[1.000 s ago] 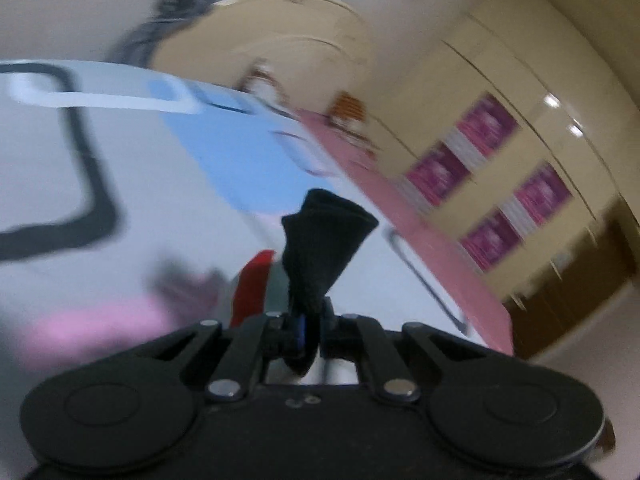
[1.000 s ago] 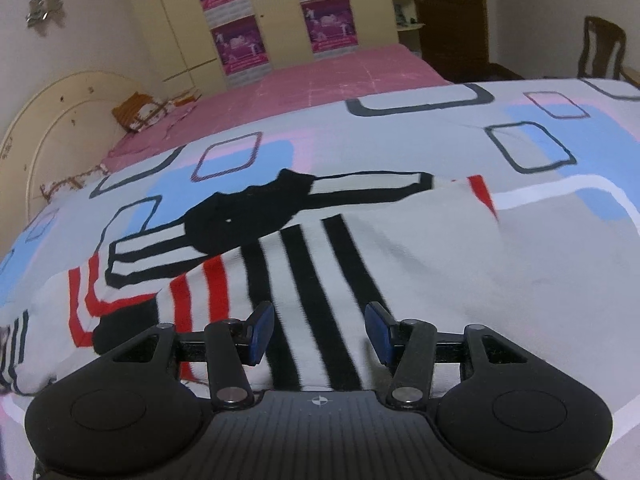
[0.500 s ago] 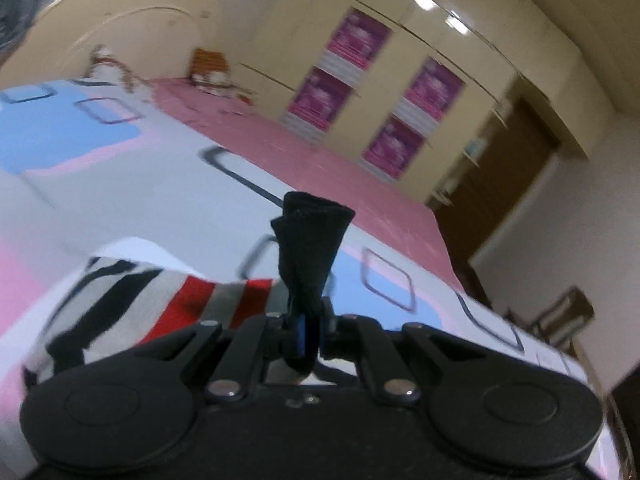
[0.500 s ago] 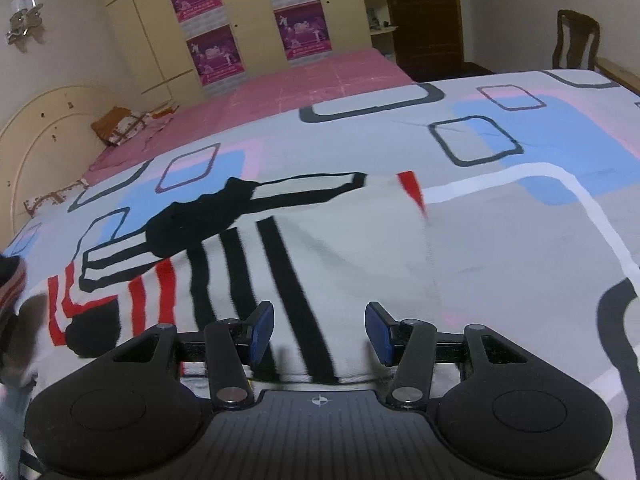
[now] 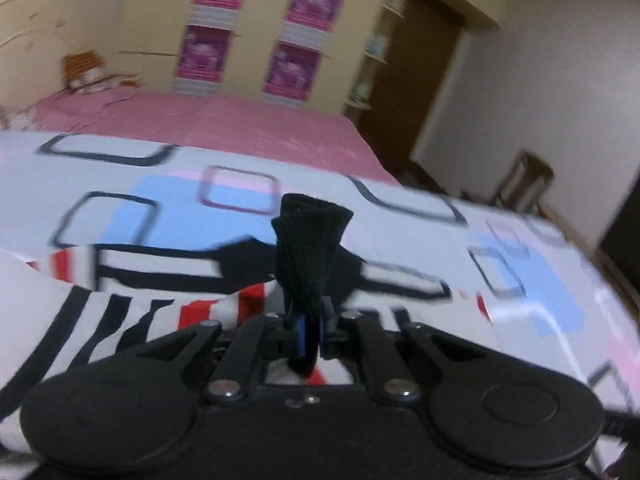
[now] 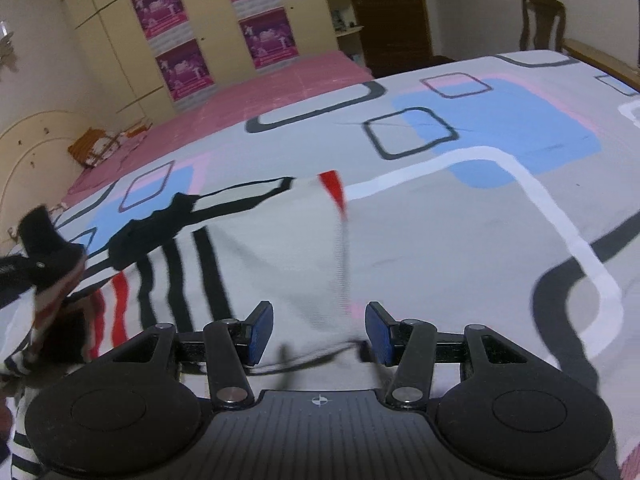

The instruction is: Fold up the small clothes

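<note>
The left gripper (image 5: 309, 322) has its jaws pinched tight on a black cuff (image 5: 310, 240) of the striped top (image 5: 120, 308), and the ribbed black cloth stands up out of the jaws in a fan. Below and to the left of it the sleeve hangs in folds of white with black and red stripes. In the right wrist view the same cuff and sleeve show at the far left edge, lifted clear of the bed.

The right gripper (image 6: 319, 332) has its jaws about half open with nothing gripped; its blue pads (image 6: 260, 330) stand either side of the near hem of the top, which lies between them without being pressed. From there the top spreads away across the bedspread (image 6: 460, 240): plain pale cloth on the right, black stripes then red stripes to the left, a black collar (image 6: 148, 232) further back, and a red-tipped corner (image 6: 334, 188) at the far right.

The bedspread is grey with blue patches, black outlined squares and a white band. Beyond it lies a pink sheet (image 6: 264, 96), then a cream wardrobe (image 6: 120, 40) carrying purple posters (image 6: 172, 40), a dark door (image 6: 388, 8) and a wooden chair (image 6: 542, 20) at the far right
</note>
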Action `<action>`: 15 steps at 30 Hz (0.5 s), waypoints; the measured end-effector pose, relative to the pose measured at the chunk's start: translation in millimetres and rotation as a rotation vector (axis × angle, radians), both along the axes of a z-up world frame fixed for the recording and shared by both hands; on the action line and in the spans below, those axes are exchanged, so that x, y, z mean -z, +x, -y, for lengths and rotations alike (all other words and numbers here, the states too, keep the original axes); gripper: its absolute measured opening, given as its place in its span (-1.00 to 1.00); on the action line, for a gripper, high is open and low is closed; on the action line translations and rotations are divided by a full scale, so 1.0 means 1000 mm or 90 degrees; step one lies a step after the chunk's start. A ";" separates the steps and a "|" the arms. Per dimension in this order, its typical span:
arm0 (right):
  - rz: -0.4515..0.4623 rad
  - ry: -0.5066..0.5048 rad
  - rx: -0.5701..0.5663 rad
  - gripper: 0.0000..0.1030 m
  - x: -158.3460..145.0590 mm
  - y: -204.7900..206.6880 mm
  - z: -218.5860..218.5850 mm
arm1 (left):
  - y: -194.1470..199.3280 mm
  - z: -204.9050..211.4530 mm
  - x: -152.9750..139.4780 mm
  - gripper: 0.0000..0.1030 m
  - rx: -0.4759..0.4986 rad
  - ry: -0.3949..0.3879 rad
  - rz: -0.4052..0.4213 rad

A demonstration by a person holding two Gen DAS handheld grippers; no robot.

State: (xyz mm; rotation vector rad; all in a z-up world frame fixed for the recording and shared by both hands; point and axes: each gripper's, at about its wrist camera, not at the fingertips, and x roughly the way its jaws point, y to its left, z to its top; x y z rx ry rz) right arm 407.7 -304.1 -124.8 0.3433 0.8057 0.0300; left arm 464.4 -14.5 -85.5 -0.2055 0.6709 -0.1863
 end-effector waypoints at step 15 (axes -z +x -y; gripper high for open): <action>0.057 0.070 0.018 0.98 -0.015 -0.011 0.035 | -0.016 0.076 0.039 0.33 0.135 0.053 -0.027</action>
